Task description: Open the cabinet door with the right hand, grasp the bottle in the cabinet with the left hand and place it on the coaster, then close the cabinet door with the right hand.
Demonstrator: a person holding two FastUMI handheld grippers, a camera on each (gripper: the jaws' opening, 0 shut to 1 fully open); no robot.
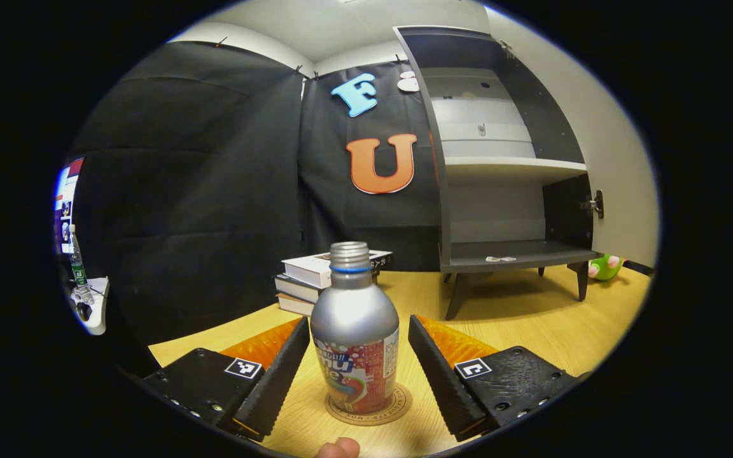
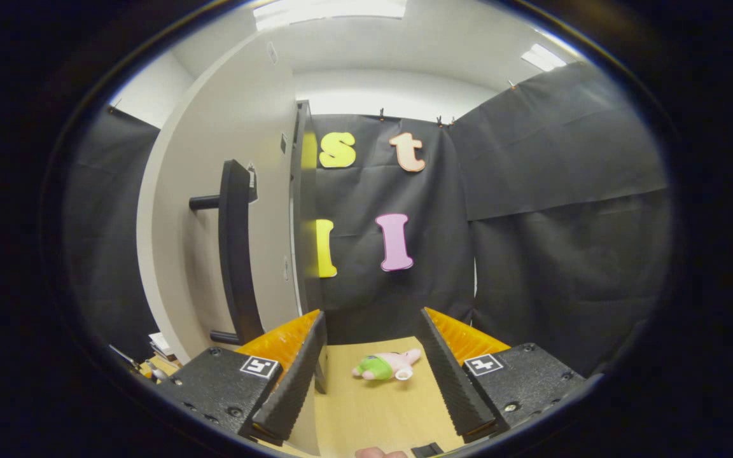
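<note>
1. The left claw (image 1: 359, 369) is spread, its fingers either side of the bottle (image 1: 355, 331) without touching it.
2. The bottle stands upright on the coaster (image 1: 368, 404) on the wooden surface (image 1: 519, 318).
3. The right claw (image 2: 371, 375) is spread and empty, beside the open cabinet door (image 2: 214, 210) and its handle (image 2: 236, 254).
4. The cabinet (image 1: 500, 172) stands open.

The coaster (image 1: 368, 405) is mostly covered by the bottle (image 1: 355, 337) standing on it, so just its rim shows, with lettering too small to read. The lower books in the stack of books (image 1: 315, 280) sit partly behind the bottle. A small pale item (image 1: 500, 259) on the cabinet's lower shelf is too small to identify. In the right gripper view, the cabinet door (image 2: 214, 210) runs past the bottom edge, and the plush toy (image 2: 387, 366) lies blurred.
</note>
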